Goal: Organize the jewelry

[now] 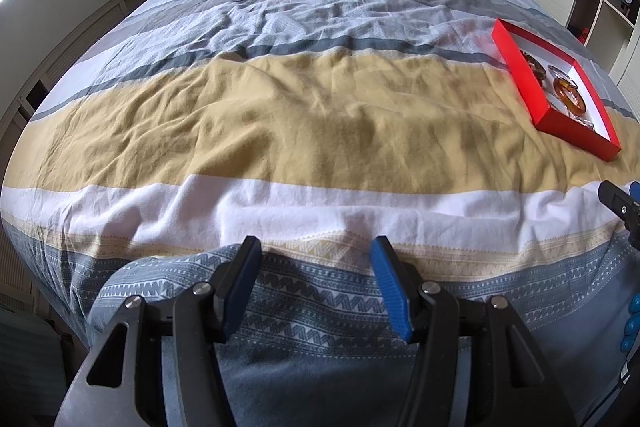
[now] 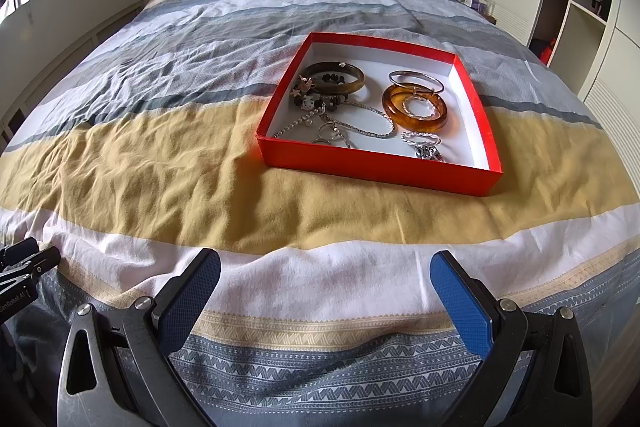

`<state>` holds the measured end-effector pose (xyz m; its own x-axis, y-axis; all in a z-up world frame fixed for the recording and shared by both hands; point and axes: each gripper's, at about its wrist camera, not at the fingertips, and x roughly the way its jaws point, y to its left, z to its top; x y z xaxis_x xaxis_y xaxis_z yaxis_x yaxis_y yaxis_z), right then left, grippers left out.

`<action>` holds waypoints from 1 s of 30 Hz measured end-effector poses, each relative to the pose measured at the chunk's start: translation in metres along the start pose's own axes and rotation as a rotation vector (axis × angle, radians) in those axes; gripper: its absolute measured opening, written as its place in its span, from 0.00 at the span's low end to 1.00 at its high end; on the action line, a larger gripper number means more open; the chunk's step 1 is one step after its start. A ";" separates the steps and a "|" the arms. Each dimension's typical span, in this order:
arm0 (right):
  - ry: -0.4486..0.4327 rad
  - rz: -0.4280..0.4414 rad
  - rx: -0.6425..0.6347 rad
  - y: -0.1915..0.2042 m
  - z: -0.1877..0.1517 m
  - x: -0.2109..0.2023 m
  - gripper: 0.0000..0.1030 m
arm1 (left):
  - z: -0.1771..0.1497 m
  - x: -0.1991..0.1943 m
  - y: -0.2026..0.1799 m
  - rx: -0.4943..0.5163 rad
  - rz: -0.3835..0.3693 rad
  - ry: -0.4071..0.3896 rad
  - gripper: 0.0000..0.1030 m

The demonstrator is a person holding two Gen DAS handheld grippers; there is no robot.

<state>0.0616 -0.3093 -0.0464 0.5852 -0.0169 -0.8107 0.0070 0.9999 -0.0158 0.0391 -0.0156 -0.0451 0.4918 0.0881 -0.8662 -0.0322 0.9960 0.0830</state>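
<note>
Presently all visible jewelry [image 2: 360, 107] lies inside the red box [image 2: 376, 167], centre frame on the bed [image 2: 200, 167]. Left claw [image 1: 316, 255] and right claw [image 2: 326, 271] hang released, empty, at lower frame; stage indeterminate.

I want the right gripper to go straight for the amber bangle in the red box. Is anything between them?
Only the red box's near wall. The right gripper is open over bare bedspread; the amber bangle lies inside, with a small ring within it.
</note>
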 end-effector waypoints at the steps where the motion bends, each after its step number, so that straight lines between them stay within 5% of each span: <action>1: 0.000 -0.001 -0.001 0.000 0.000 -0.001 1.00 | 0.000 0.000 0.000 0.000 0.000 0.000 0.53; 30: 0.002 -0.009 -0.012 0.002 -0.005 -0.008 1.00 | -0.005 -0.009 0.004 -0.017 -0.010 -0.012 0.53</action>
<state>0.0527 -0.3077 -0.0426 0.5834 -0.0261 -0.8118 0.0030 0.9995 -0.0300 0.0305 -0.0122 -0.0394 0.5028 0.0782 -0.8609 -0.0416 0.9969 0.0662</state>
